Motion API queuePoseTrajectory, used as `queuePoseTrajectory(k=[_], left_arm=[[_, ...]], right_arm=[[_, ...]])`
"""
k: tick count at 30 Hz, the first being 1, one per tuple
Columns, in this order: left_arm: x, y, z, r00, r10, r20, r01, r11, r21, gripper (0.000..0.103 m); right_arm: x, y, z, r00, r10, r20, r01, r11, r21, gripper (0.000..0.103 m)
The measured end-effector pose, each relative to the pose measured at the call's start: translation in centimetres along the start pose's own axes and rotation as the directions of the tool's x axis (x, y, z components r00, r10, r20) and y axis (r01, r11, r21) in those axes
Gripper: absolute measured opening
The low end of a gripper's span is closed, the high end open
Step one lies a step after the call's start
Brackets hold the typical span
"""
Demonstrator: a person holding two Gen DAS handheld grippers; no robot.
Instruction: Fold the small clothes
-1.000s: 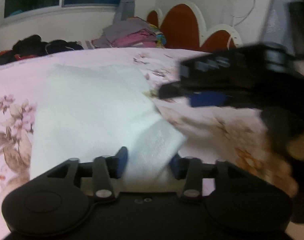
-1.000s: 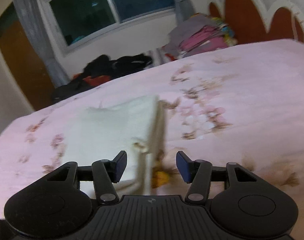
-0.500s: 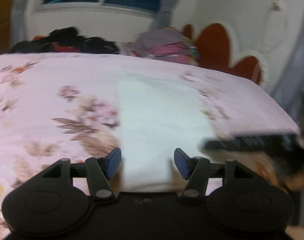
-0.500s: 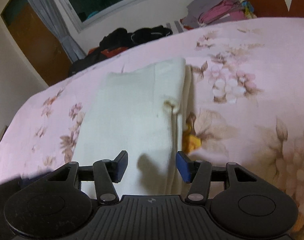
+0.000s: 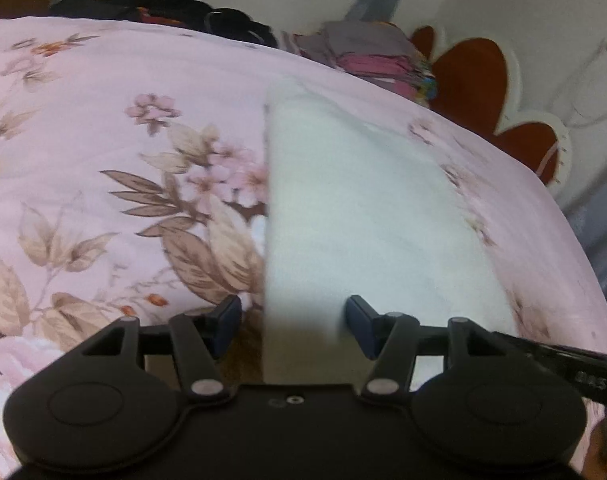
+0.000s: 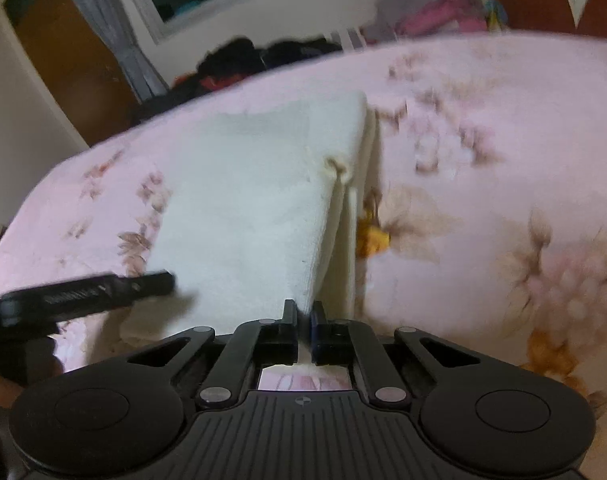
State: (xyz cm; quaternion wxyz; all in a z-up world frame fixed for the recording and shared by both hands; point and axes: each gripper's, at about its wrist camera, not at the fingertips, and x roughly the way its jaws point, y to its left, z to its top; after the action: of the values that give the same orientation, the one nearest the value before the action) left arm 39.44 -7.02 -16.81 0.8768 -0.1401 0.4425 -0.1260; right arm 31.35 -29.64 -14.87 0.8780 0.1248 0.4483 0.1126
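**Right claw pinches towel corner, left lines up**

Right claw (image 6: pixel 303 330) has just snapped closed on near corner of white towel (image 6: pixel 255 208), prob. to lift for next fold. Left claw (image 5: pixel 289 326) spread, straddling towel's near left edge w/o pressing. Towel lies half-folded on floral bed (image 5: pixel 103 160).

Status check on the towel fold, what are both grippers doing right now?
Right gripper just closed, pinching the white towel's near edge. Left gripper open, straddling the towel's left edge, not gripping. Towel folded lengthwise on the floral bedsheet. Nothing in the way.
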Motion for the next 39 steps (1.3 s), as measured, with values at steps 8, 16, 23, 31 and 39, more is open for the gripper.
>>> queuePoseTrajectory(k=[8,16,23,31,39], left_arm=[[-0.1,-0.3,0.2,1.0,-0.001,-0.031,0.002,1.0,0.021,0.057],[-1.3,0.4,3.9,0.999,-0.017,0.034,0.018,1.0,-0.025,0.057],[1.3,0.4,8.2,0.997,0.008,0.077,-0.005,1.0,-0.029,0.057],[5.9,1.0,11.8,0.998,-0.009,0.068,0.015,0.996,-0.09,0.058],[8.9,2.3,12.7,0.998,-0.04,0.048,0.046,0.988,-0.145,0.045]], right_arm=[[0.7,-0.6,-0.5,0.998,-0.05,-0.047,0.049,0.999,-0.022,0.005],[0.5,-0.8,4.2,0.996,-0.048,0.074,0.044,0.997,0.056,0.043],[4.6,-2.6,9.0,0.994,-0.031,0.102,0.014,0.985,0.172,0.044],[9.4,-4.8,13.0,0.995,-0.04,0.092,0.012,0.956,0.292,0.044],[11.6,-4.7,13.7,0.995,-0.045,0.088,0.02,0.963,0.268,0.017]])
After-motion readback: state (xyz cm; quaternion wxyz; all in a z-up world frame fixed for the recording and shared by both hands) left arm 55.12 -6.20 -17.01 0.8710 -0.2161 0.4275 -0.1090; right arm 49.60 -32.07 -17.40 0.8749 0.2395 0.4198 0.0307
